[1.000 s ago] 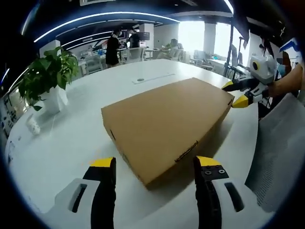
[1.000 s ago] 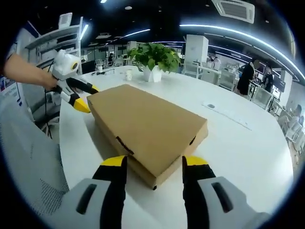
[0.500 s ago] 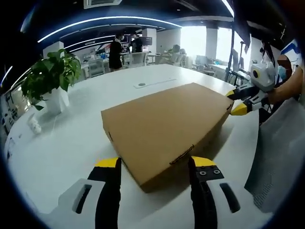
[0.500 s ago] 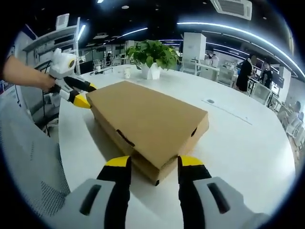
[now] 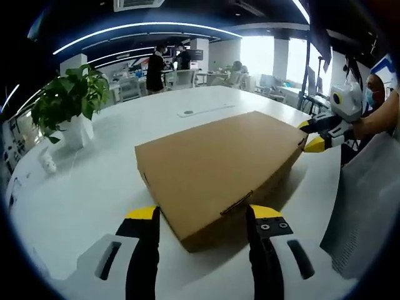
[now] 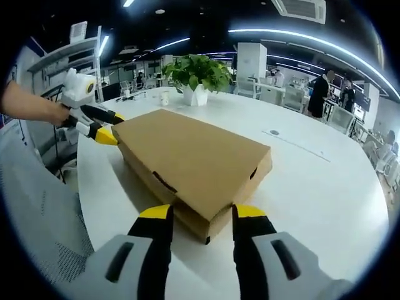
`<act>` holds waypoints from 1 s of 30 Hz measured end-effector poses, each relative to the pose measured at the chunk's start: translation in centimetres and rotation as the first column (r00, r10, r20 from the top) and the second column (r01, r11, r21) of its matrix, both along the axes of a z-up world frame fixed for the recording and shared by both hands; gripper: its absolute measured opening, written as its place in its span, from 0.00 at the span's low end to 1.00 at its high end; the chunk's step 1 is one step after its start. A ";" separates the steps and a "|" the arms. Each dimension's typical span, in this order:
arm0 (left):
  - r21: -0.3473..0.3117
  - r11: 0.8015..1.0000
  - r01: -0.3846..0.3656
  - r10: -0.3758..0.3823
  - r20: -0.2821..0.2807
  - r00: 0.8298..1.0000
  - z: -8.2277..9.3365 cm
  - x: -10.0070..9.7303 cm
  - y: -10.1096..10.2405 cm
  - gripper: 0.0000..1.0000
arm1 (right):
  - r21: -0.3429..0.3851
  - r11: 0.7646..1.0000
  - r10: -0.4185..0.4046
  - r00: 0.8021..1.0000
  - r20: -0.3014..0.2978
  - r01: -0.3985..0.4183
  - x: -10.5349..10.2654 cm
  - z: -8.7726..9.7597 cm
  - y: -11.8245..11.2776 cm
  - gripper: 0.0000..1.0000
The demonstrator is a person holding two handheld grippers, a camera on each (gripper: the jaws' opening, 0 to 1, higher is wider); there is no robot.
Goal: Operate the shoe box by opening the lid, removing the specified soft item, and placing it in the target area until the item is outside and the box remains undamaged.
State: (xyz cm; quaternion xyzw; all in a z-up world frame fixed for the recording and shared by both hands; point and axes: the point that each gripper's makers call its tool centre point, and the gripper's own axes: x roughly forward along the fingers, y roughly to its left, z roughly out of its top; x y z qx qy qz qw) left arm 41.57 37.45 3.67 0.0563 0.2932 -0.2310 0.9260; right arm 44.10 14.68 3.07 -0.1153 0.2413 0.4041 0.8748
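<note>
A closed brown cardboard shoe box (image 5: 219, 165) (image 6: 190, 156) lies flat on a white round table (image 5: 94, 181). My left gripper (image 5: 203, 215) stands open with its yellow-tipped jaws on either side of one near corner of the box. At the opposite corner my right gripper (image 6: 195, 215) is open in the same way, straddling the corner. Each gripper also appears at the box's far corner in the other's view: the right gripper (image 5: 312, 134) and the left gripper (image 6: 103, 128). The box's contents are hidden.
A potted green plant (image 5: 69, 103) (image 6: 200, 78) in a white pot stands on the table beyond the box. A grey mesh chair back (image 5: 369, 206) (image 6: 37, 219) is close by the table edge. People stand among desks in the far office.
Both grippers have edged slightly closer to the box corners; the box has not moved and its lid stays shut.
</note>
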 end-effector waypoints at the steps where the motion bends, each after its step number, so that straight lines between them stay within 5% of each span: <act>1: -0.002 1.000 -0.001 0.001 0.000 1.000 0.1 0.0 0.0 0.57 | 0.002 1.000 0.000 1.000 0.001 0.000 0.0 0.1 0.0 0.35; 20: -0.061 0.998 -0.009 0.008 -0.024 1.000 4.3 0.5 -0.1 0.61 | 0.017 0.999 0.040 0.998 0.055 -0.041 0.1 4.4 0.2 0.37; 30: -0.108 0.994 0.000 0.003 0.033 0.999 7.6 1.7 -0.1 0.64 | 0.015 0.998 0.053 0.990 0.131 -0.055 1.4 7.5 0.3 0.37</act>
